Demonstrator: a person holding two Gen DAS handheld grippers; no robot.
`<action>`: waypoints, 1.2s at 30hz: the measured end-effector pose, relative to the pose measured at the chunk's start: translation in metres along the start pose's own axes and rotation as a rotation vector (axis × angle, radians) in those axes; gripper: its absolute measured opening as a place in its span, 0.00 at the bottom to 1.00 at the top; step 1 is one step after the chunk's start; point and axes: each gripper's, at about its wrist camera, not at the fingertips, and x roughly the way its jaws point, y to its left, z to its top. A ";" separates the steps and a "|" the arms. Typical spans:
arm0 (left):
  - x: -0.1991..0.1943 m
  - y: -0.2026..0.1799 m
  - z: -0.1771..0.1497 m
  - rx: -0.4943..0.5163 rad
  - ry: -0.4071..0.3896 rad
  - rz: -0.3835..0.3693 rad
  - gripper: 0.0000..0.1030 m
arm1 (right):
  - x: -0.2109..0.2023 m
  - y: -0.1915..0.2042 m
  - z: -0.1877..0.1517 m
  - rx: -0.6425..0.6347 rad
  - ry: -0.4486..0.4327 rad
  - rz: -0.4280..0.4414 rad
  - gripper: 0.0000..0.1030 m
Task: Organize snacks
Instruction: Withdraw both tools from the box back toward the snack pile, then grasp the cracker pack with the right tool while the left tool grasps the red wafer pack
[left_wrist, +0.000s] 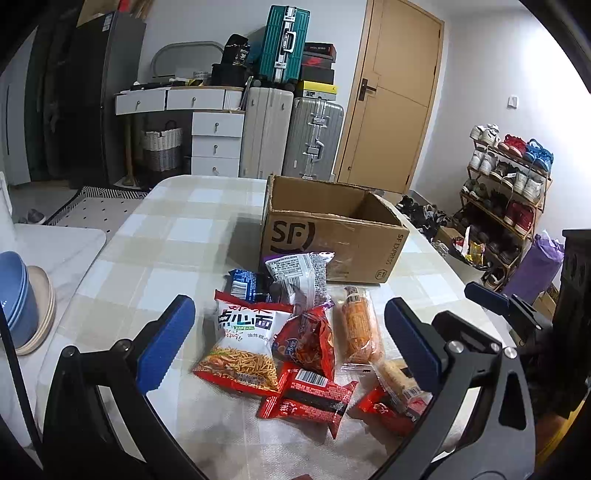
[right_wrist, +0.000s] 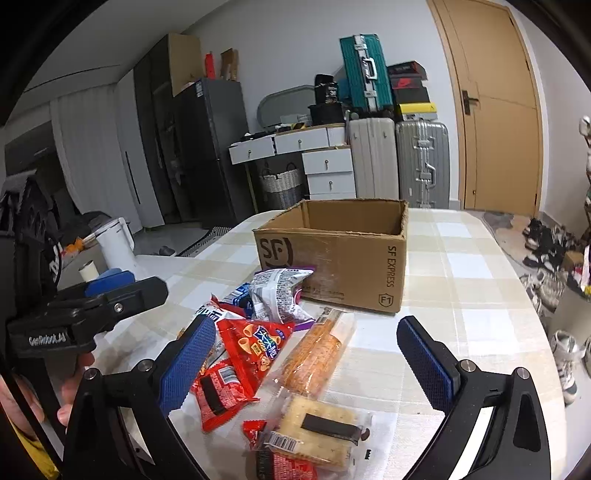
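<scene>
Left gripper (left_wrist: 288, 347): blue-padded jaws spread wide, holding nothing, hovering above the snack pile. Right gripper (right_wrist: 317, 362): jaws equally wide, empty. Pile on checked beige tablecloth (left_wrist: 166, 236), left to right: red-and-white noodle snack bag (left_wrist: 240, 347), red crinkled chip bag (left_wrist: 306, 339), orange roll in clear wrapper (left_wrist: 360, 328). Brown open cardboard box (left_wrist: 332, 229) sits just behind, empty.

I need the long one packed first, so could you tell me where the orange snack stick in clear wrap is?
The orange snack stick in clear wrap lies right of the pile, before the brown cardboard box.
</scene>
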 end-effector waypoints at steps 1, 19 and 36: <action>0.000 -0.001 -0.001 0.001 0.003 0.000 0.99 | 0.000 -0.003 -0.001 0.018 0.006 0.009 0.98; 0.008 -0.007 -0.026 0.049 0.062 0.034 0.99 | 0.043 -0.028 -0.045 0.094 0.355 0.001 0.98; 0.041 -0.002 -0.044 0.045 0.188 0.089 0.99 | 0.064 -0.023 -0.057 0.099 0.456 0.028 0.73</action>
